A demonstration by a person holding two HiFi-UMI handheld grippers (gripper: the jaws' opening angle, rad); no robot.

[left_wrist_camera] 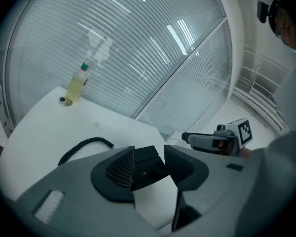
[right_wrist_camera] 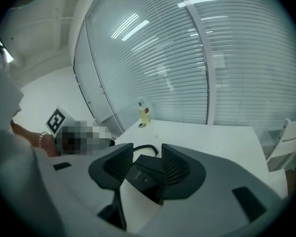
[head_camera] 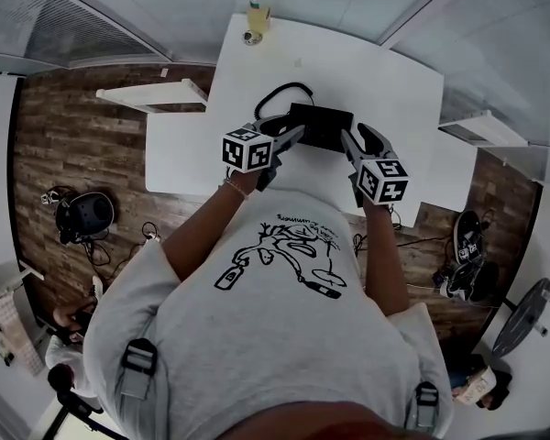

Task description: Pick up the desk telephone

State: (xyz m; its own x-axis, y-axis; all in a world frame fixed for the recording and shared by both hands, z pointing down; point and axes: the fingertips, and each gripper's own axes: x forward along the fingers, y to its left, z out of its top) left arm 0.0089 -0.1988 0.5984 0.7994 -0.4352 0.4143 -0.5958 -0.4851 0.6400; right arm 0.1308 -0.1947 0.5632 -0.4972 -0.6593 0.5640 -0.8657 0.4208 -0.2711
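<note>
The black desk telephone [head_camera: 321, 125] lies on the white table [head_camera: 394, 81], its coiled cord [head_camera: 280, 92] looping off behind it. My left gripper [head_camera: 289, 134] hangs at the phone's left end and my right gripper [head_camera: 362, 139] at its right end, both just above the table. In the left gripper view the jaws [left_wrist_camera: 149, 154] stand apart, with the phone [left_wrist_camera: 147, 172] showing in the gap beyond them and no pad pressing on it. In the right gripper view the right gripper [right_wrist_camera: 147, 153] is likewise open, framing the phone [right_wrist_camera: 144, 177].
A bottle of yellow liquid [head_camera: 257, 12] stands at the table's far edge beside a small cap. White chairs [head_camera: 156, 94] [head_camera: 481, 128] flank the table. Bags and cables [head_camera: 82, 214] lie on the wooden floor on both sides. Glass walls with blinds stand behind.
</note>
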